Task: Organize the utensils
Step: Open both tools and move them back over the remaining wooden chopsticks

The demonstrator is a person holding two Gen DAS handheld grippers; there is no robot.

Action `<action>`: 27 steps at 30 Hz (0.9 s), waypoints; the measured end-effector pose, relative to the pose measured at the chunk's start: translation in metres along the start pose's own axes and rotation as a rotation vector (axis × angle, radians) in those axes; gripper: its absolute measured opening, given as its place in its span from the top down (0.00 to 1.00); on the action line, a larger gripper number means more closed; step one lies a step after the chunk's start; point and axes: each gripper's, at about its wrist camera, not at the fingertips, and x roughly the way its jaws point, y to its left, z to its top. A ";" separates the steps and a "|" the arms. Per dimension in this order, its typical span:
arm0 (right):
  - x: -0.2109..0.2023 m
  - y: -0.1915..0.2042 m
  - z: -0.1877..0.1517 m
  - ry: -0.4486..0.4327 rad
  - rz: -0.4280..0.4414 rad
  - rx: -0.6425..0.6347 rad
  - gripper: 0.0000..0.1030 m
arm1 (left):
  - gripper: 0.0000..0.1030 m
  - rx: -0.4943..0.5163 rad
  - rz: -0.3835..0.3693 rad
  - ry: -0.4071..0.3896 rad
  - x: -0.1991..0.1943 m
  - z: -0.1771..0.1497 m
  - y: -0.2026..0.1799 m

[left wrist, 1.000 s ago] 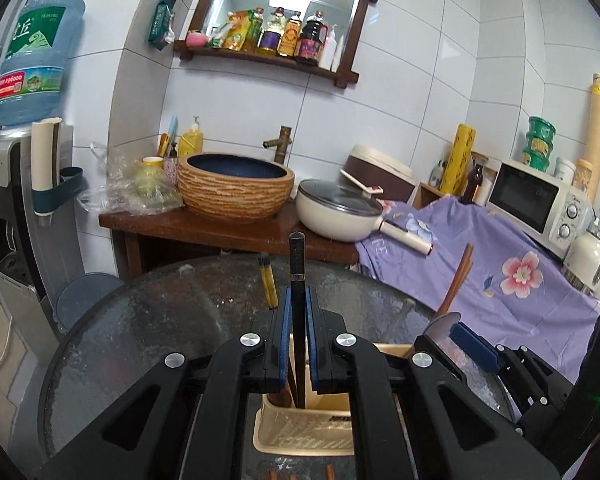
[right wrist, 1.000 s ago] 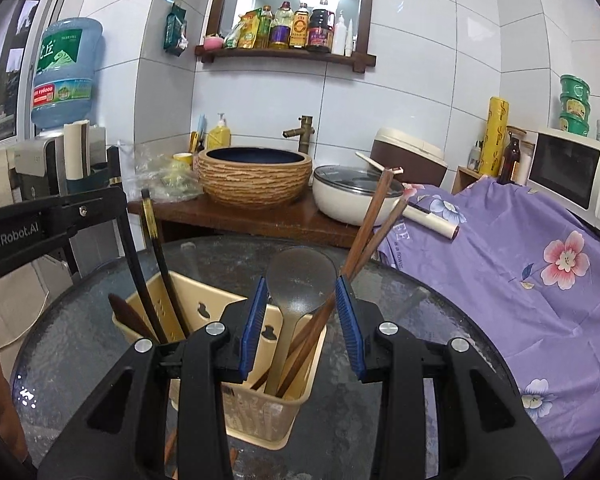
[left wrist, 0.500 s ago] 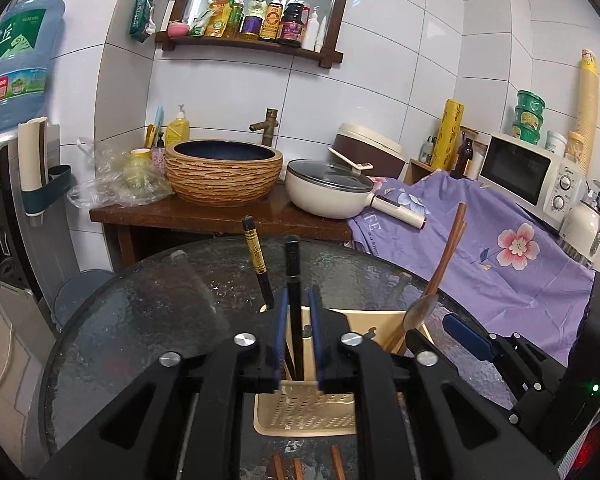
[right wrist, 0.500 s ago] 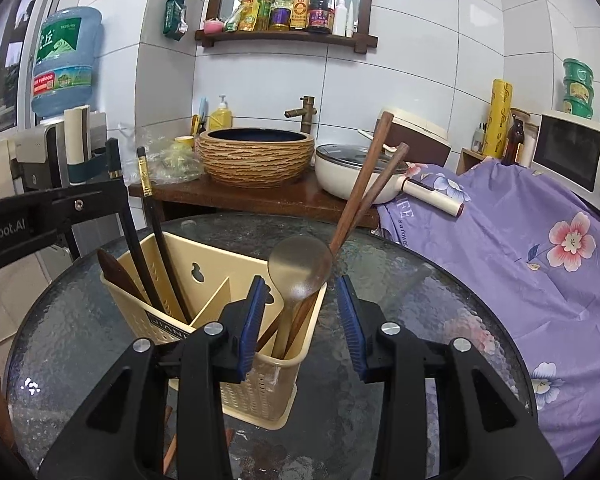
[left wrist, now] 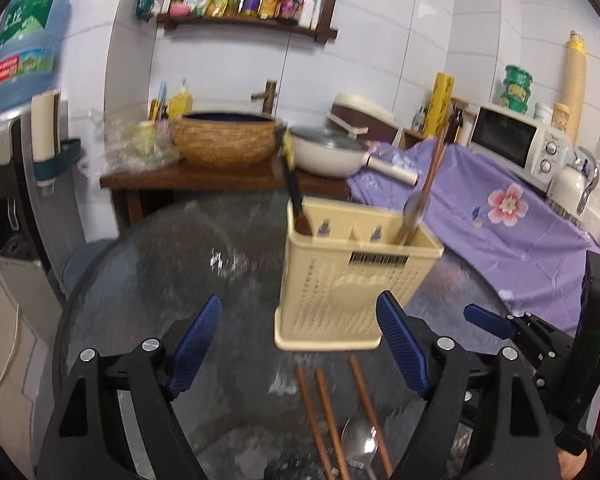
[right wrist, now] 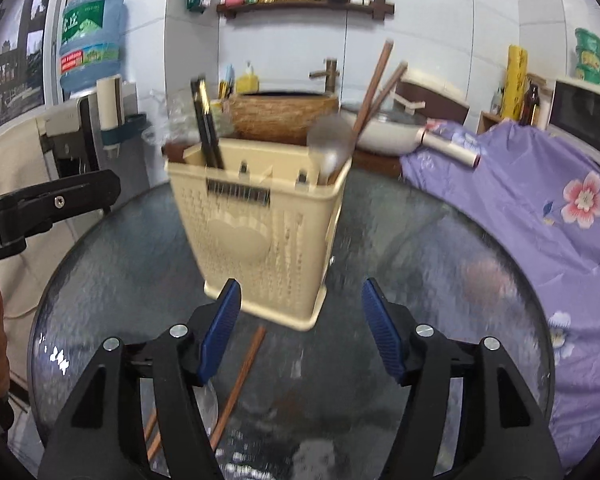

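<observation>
- A round glass table (left wrist: 148, 280) fills the middle of the room; purple flowered cloth (left wrist: 500, 216) covers the counter to its right.
- The cream utensil caddy (left wrist: 352, 276) stands on the table's far half.
- The left gripper (left wrist: 298, 344) and right gripper (right wrist: 300, 320) hang near the caddy, both spread wide, gripping nothing.
- Dark chopsticks (right wrist: 206, 128) stand in the caddy's left compartment; brown chopsticks (right wrist: 374, 88) and a metal spoon (right wrist: 328, 148) lean in the right one.
- Three brown chopsticks (left wrist: 328, 412) and a spoon (left wrist: 360, 444) lie on the glass, nearer than the caddy.
</observation>
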 end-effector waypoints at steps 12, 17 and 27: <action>0.023 -0.007 -0.058 0.184 0.046 0.090 0.39 | 0.47 -0.004 0.013 0.254 0.046 -0.064 0.021; 0.026 -0.002 -0.065 0.202 0.050 0.088 0.39 | 0.57 -0.022 -0.028 0.324 0.063 -0.072 0.020; 0.035 -0.008 -0.057 0.227 0.051 0.096 0.39 | 0.69 -0.006 -0.074 0.406 0.092 -0.074 0.006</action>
